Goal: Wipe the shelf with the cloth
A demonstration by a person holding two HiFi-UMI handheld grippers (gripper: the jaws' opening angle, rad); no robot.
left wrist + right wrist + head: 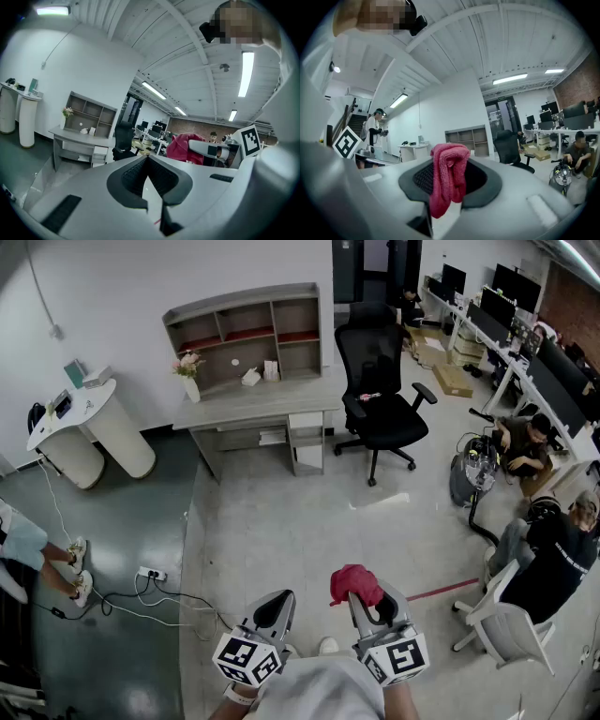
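One shelf (246,334) logged, standing on a grey desk (258,407) against the far wall, well apart from both grippers. Several open compartments in two rows. Two small white items (250,377) in the wide lower opening (too small to identify). Contents of the upper row not discernible.

Counted as follows:
- One vase of flowers (190,374) on the desk, just left of the shelf.
- One black office chair (380,399) to the right of the desk.
- One white rounded counter (94,432) at the left, with small devices on top.
- One power strip (150,574) on the floor, with white cables trailing from it.
- One white chair (502,629) at the lower right.
- Two seated or crouching persons (525,448) at the right.
- One further person's legs (42,554) at the left edge.

Both grippers held low and close to the body, side by side, pointing forward toward the desk.
- Left gripper (277,606): jaws closed together, nothing between them.
- Right gripper (367,607): jaws clamped on the red cloth (355,583). Cloth bunched above the jaw tips and hanging down between the pads (confirmed in the right gripper view).
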